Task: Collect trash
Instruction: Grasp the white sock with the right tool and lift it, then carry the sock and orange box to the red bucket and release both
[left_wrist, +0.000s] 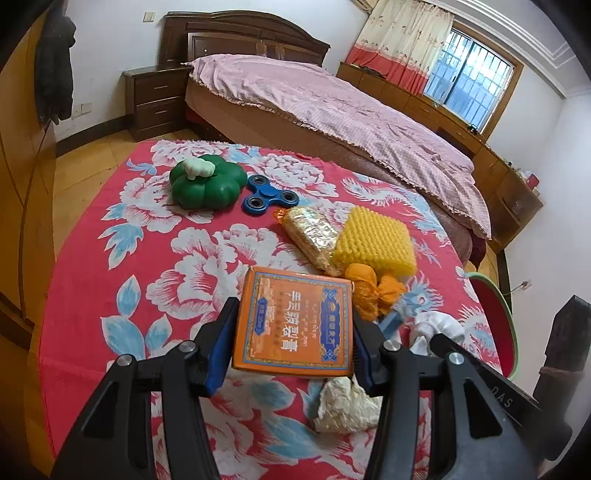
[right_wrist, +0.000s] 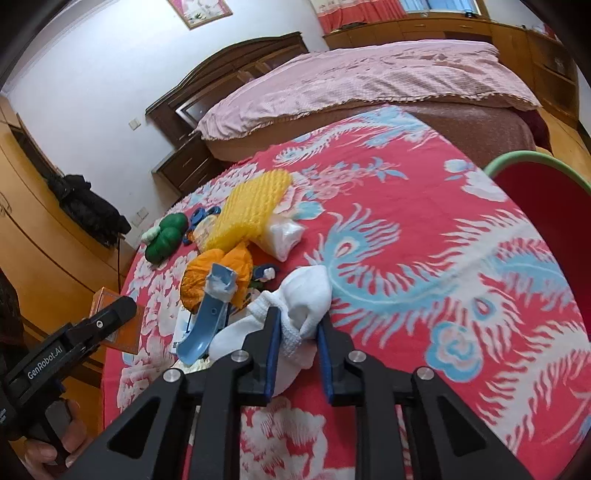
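**Both grippers loaded, bin waiting off to the right**

Black fingers with blue pads are filling the foreground of each wrist view. The left gripper (left_wrist: 291, 332) is standing about half open, its pads pressing the two long sides of one orange box (left_wrist: 293, 325), which is hanging clear of the red floral tablecloth (left_wrist: 147, 258) with its long axis running away from the camera. The right gripper (right_wrist: 297, 328) is squeezing down nearly closed on one white sock (right_wrist: 306, 295); the soft cloth is bunching between the pads, the toe bulging beyond the fingertips.

The relation that matters, as I judge it, is the red bin with a green rim (right_wrist: 517, 162): it is sitting at the table's far right edge, well apart from the clutter, and the right gripper is the nearer of the two. The sock would travel right and away; the box has the whole table to cross.

Still lying on the cloth, counted: one crumpled pale paper wad (left_wrist: 347, 406) just under the box, one orange bag (right_wrist: 218, 273), one blue scoop-like plastic piece (right_wrist: 207, 325), one yellow bumpy sponge (right_wrist: 255, 206), one wrapped snack bar (left_wrist: 310, 232), one clear bag of white powder (right_wrist: 282, 236), one blue fidget spinner (left_wrist: 269, 195), and one green pumpkin-shaped toy (left_wrist: 207, 181). A person's hand (right_wrist: 48, 443) is gripping the left tool's handle.
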